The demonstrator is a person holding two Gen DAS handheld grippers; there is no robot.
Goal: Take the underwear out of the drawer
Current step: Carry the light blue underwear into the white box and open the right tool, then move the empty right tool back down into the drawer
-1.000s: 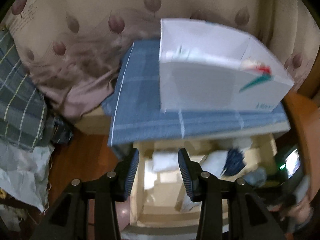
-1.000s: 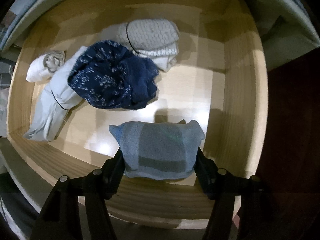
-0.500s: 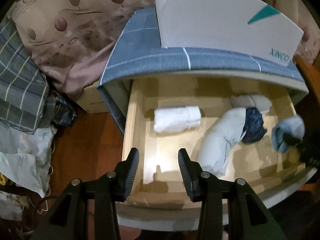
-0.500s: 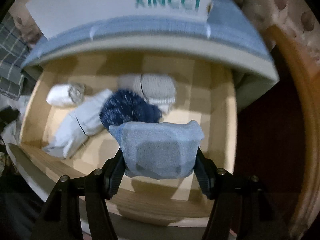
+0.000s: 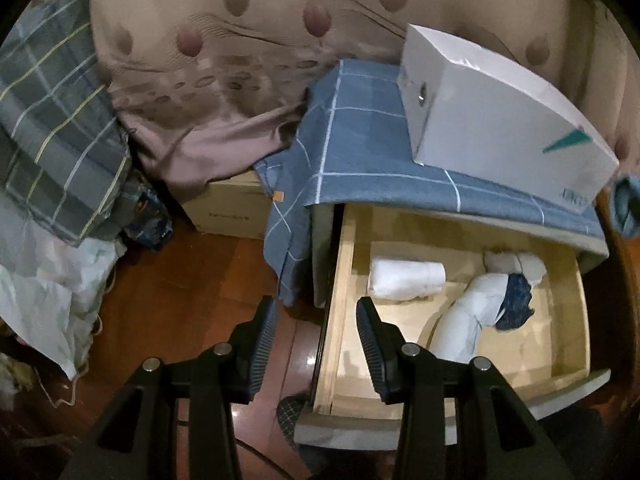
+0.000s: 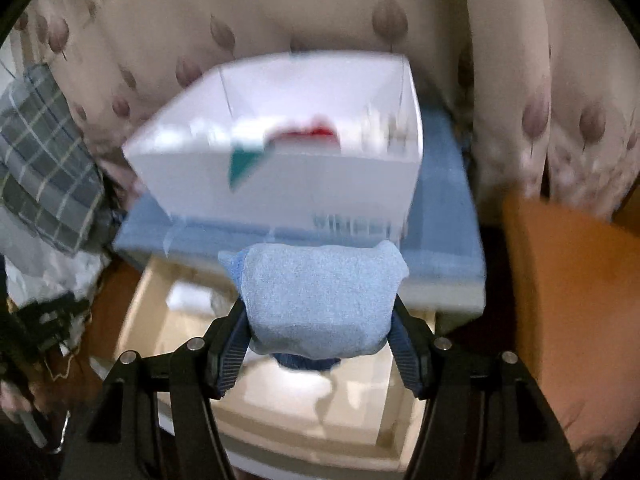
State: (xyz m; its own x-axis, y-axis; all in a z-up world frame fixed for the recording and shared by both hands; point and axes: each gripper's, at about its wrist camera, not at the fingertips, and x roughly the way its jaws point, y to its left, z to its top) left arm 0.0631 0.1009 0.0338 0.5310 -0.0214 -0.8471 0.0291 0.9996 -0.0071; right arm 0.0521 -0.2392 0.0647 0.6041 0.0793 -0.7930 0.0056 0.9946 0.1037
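Light blue knit, folded into a fat little bundle, that's the underwear (image 6: 320,296), and the right gripper (image 6: 318,344) has it squeezed between both pads, jaws partway apart because the bundle fills the gap. It's up clear of the drawer (image 6: 140,312), hanging in front of the white box (image 6: 280,176) that sits at about 12 o'clock from it. In the left wrist view you can just catch a blue scrap of it at the 3 o'clock edge of the picture (image 5: 626,208).

The left gripper (image 5: 316,336) has nothing in it, its fingers (image 5: 370,332) standing partly apart over the left wall of the drawer (image 5: 340,312), one finger above the reddish wood floor (image 5: 180,304) and the other above the drawer's inside.

Still in the pale wood drawer: a white roll (image 5: 406,278) toward 12 o'clock from that gripper, a light grey roll (image 5: 464,324) at about 3 o'clock, a dark blue patterned piece (image 5: 516,304) touching it, and a pale bundle (image 5: 516,266) behind those at the back.

A blue checked cloth (image 5: 360,152) covers the cabinet top under the box. The right wrist view is pretty blurry.
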